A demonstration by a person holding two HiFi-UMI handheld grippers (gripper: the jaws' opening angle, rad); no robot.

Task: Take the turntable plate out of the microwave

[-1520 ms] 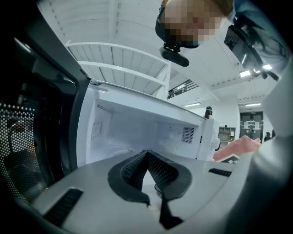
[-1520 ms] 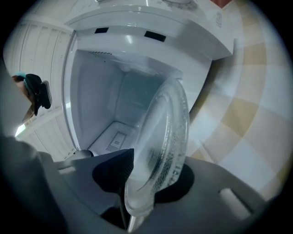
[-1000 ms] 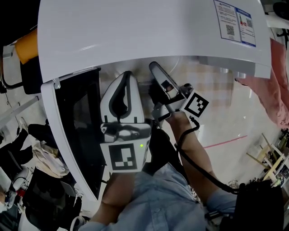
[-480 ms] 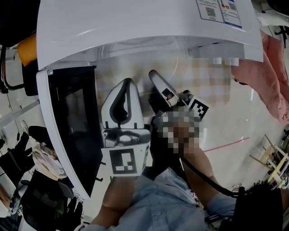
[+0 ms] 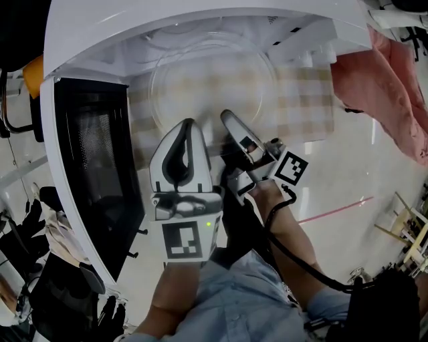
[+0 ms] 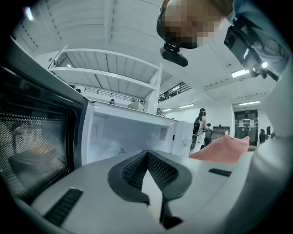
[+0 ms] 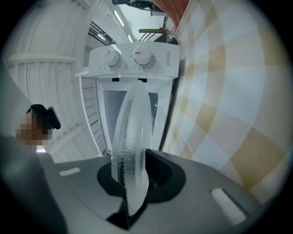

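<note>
The clear glass turntable plate [image 5: 210, 80] hangs level in front of the white microwave [image 5: 200, 20], over the checked cloth. My right gripper [image 5: 227, 117] is shut on the plate's near rim. In the right gripper view the plate [image 7: 130, 137] shows edge-on between the pads of the right gripper [image 7: 132, 183]. My left gripper [image 5: 187, 123] sits just left of it, by the plate's near edge; whether it touches the glass I cannot tell. In the left gripper view the left gripper [image 6: 146, 155] has its pads meeting, with nothing between them, and points at the empty cavity [image 6: 123, 132].
The microwave door [image 5: 87, 153] stands swung open at the left, beside my left arm. A checked tablecloth [image 5: 304, 93] covers the surface under the microwave. A pink cloth [image 5: 381, 87] hangs at the right. The microwave's knobs [image 7: 132, 57] face the right gripper.
Both grippers have drawn back from the microwave, and the plate has come out with the right one. It was hidden under the microwave's top; now it shows in front of the opening.
</note>
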